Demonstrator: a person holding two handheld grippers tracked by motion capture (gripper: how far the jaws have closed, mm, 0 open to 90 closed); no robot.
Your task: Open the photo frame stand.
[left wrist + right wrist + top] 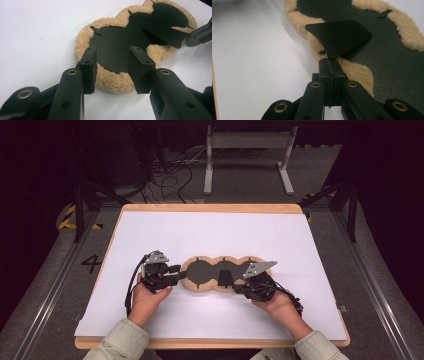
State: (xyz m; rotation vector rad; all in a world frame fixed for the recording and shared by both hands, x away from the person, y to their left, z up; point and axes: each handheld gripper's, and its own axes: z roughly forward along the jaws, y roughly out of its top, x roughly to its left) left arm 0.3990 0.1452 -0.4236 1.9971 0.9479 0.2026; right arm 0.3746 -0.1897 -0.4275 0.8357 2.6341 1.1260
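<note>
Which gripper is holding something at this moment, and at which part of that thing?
The right gripper pinches a black flap of the fleece-edged pad at the flap's narrow tip. The left gripper stands open around the pad's end and holds nothing.

Both forearms enter from the bottom edge of the high view, sleeves pale. The left hand-held gripper (176, 272), at left of centre, points right with its jaws parted. The right hand-held gripper (239, 281), just right of centre, points left, its jaws pressed together on a thin black flap (339, 37).
</note>
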